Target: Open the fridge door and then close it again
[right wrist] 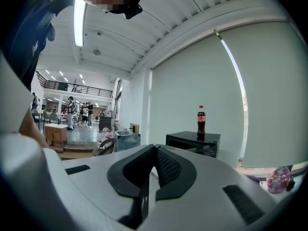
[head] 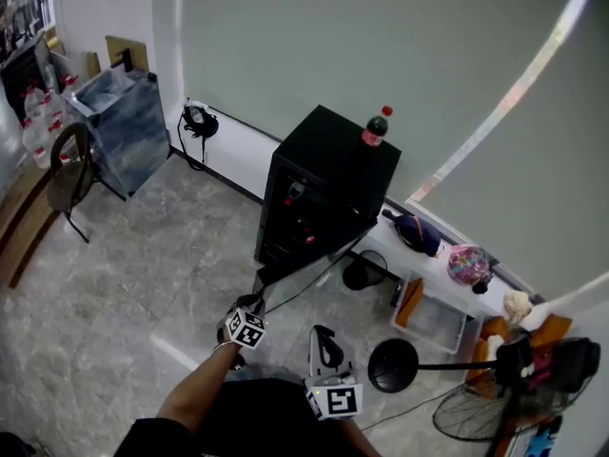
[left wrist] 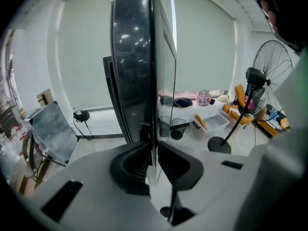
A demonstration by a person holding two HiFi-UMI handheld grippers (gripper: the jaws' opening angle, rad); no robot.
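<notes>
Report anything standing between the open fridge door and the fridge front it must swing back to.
Nothing visible does. The left tongs grip the free edge of the door, and the gap back to the fridge looks bare. The black bin sits outside that swing.

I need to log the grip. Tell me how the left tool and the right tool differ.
The left tool is clamped on the edge of the open fridge door; the right tool holds nothing. The left tool sits right against the door, while the right tool faces the fridge from farther off. Both have their jaws close together.
</notes>
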